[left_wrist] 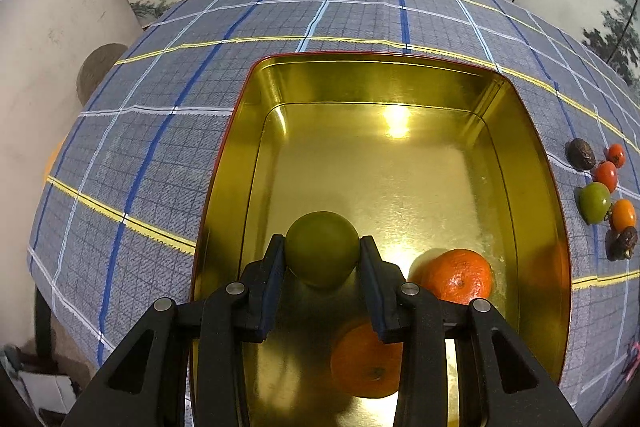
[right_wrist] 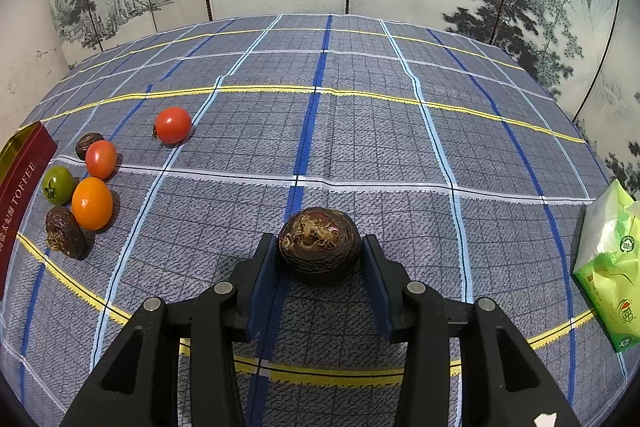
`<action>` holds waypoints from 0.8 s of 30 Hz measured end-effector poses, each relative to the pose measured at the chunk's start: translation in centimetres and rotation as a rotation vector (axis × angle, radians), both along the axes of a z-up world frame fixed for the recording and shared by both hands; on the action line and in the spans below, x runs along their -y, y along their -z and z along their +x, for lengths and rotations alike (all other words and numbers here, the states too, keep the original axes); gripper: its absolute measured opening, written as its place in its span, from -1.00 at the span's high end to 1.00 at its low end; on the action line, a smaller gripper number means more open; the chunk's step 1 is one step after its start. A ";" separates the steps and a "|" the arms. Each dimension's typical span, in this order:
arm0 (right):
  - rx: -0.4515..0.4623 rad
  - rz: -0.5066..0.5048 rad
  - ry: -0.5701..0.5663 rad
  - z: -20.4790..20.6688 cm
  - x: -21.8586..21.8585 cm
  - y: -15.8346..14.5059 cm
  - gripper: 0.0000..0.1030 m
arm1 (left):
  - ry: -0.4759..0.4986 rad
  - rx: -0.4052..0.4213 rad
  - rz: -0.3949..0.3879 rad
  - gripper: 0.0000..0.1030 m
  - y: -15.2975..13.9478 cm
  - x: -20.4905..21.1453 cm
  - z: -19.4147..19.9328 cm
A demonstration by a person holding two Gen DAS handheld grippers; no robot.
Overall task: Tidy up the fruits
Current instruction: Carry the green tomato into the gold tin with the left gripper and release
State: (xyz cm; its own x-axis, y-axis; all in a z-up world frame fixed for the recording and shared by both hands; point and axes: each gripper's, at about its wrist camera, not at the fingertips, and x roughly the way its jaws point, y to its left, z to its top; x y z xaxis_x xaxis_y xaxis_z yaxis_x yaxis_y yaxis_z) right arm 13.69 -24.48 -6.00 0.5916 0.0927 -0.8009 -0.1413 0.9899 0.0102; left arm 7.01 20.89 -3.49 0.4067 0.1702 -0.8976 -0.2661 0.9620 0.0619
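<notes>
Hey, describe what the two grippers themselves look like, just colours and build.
The left gripper and right gripper look alike: matte black angular linkage arms with triangular cut-outs, round silver pivot pins, and two flat fingers lined with dark blue pads. No cables, markings, hands or sleeves show in either view.

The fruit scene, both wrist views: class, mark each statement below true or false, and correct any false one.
1. The left gripper holds a green fruit over the gold tin. True.
2. The tin has no fruit lying in it. False: two oranges lie in it.
3. The right gripper has a dark brown fruit between its jaws. True.
4. A blue pack lies at the right edge of the cloth. False: the pack is green.
5. All the loose fruit on the cloth is red. False: an orange one and a green one lie there too.
</notes>
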 end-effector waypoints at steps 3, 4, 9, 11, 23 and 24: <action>0.000 0.002 0.000 0.0 0.0 0.0 0.22 | 0.002 -0.002 0.009 0.26 0.0 0.1 0.0; 0.000 0.001 0.000 0.0 0.0 0.0 0.22 | 0.002 -0.003 0.011 0.26 0.0 0.1 0.0; 0.000 0.002 0.000 0.0 0.0 0.0 0.22 | -0.002 -0.004 0.011 0.25 0.0 0.1 0.1; -0.001 0.002 0.000 0.0 0.0 0.0 0.22 | -0.002 -0.002 0.016 0.23 0.0 0.1 0.0; 0.000 0.002 0.000 0.0 0.1 0.0 0.22 | 0.021 0.031 0.050 -0.05 -1.2 0.9 -0.5; 0.000 0.002 0.000 0.0 0.1 0.0 0.22 | 0.025 0.037 0.054 -0.07 -1.4 1.0 -0.5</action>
